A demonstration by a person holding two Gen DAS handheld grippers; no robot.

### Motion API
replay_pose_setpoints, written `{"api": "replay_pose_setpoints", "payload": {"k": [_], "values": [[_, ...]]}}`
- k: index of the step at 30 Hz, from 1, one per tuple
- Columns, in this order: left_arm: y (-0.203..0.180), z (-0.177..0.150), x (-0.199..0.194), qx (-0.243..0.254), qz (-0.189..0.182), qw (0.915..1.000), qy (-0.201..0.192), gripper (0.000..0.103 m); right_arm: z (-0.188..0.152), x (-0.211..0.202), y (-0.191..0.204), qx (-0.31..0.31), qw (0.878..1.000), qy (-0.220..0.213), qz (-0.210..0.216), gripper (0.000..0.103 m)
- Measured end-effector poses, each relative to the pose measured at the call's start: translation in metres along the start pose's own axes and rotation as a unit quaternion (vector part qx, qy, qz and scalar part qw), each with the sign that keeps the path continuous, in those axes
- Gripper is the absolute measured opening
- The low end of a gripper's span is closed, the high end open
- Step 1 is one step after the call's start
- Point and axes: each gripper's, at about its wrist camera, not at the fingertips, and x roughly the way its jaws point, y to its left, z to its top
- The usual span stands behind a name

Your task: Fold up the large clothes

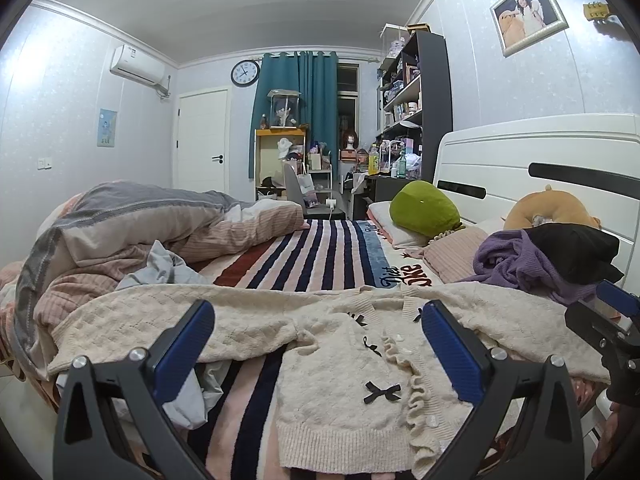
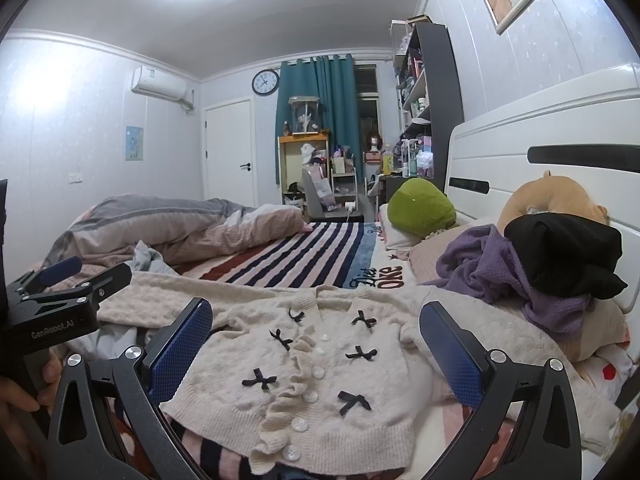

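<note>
Pale-walled bedroom (image 1: 72, 128), teal curtain (image 1: 296, 92), white headboard (image 1: 520, 152).

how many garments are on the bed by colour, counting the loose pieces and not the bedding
cream knitted cardigan with black bows: 1
purple knitted garment: 1
black garment: 1
pale grey garment: 1
total: 4

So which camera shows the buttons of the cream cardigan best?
The right wrist view: the cream cardigan lies front-up, its button row running down the ruffle. The left wrist view shows it bunched, buttons hardly visible.
</note>
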Motion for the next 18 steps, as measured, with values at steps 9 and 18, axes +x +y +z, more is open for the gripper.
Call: {"api": "replay_pose_setpoints", "payload": {"k": [9, 18], "values": [[0.000, 0.001, 0.002, 0.000, -0.001, 1.0000, 0.003, 0.102, 0.000, 0.000, -0.001, 0.001, 1.000, 0.002, -0.001, 0.103], [0.016, -0.003, 0.016, -0.011, 0.006, 0.9997, 0.019, 0.102, -0.011, 0.009, 0.010, 0.000, 1.000, 0.015, -0.001, 0.103]]}}
